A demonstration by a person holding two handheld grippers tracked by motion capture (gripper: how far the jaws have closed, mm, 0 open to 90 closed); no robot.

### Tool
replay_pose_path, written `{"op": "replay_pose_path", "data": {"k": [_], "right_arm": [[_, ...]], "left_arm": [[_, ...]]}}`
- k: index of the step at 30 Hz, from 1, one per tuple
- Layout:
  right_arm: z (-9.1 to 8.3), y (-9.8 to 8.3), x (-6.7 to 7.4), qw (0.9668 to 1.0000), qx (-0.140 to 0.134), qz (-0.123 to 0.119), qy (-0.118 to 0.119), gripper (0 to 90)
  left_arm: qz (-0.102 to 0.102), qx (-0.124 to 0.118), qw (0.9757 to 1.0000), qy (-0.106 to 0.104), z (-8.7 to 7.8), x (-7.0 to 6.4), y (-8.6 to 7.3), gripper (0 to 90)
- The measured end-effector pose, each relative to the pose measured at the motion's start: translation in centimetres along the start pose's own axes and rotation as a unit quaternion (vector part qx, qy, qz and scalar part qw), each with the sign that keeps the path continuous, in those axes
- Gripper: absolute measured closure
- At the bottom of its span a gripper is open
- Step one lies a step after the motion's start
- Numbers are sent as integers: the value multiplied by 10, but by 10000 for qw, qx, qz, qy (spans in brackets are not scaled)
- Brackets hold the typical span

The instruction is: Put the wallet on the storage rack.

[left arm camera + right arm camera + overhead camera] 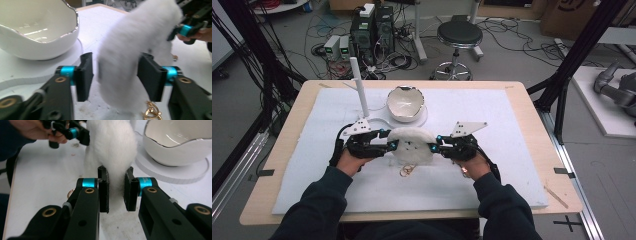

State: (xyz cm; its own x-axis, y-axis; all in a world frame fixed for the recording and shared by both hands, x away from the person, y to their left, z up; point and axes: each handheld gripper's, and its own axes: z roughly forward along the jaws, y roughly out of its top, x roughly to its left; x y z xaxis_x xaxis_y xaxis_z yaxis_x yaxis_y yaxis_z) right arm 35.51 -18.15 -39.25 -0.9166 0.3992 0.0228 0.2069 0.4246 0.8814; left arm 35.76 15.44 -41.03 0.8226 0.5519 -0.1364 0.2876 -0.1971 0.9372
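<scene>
White pompom held between two tongs, bowl just behind

White fur made up the whole job: a round pompom hung above the bench, held from both sides. The left tongs had its jaws set fairly wide around the fluff; in the left gripper view one pad pressed the fur while the other stood a little off, so whether it truly gripped could not be told. The right tongs stood narrow, pinching the pompom's edge. A gold ring dangled below the fur, just over the white mat.

The bowl sat on its round base just beyond the pompom, near but not touching. A white post rose to its left.

If the aim was the bowl, the step would go best with both tongs moving together, level and forward, so the fur did not stretch or slip from the looser left grip. The left jaws probably needed to close further first. The pompom should clear the bowl's wavy rim before lowering, with the ring kept from catching on it.
</scene>
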Motion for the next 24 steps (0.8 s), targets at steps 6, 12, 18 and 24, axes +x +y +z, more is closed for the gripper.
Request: {"op": "replay_pose_path", "data": {"k": [6, 12, 18, 24], "right_arm": [[-2, 1, -2, 9998, -111, 149, -21, 730], [-2, -6, -12, 9951, -356, 920, -2, 469], [5, -6, -8, 9945, -361, 912, 370, 703], [-7, 2, -4, 9971, -599, 455, -131, 744]], "left_arm": [[156, -204, 9987, -435, -4, -3, 2, 738], [-100, -771, 9955, -538, -12, 1, 5, 752], [-46, -475, 9972, -568, -4, -3, 3, 739], [-245, 131, 9988, -411, 6, -3, -2, 623]]}}
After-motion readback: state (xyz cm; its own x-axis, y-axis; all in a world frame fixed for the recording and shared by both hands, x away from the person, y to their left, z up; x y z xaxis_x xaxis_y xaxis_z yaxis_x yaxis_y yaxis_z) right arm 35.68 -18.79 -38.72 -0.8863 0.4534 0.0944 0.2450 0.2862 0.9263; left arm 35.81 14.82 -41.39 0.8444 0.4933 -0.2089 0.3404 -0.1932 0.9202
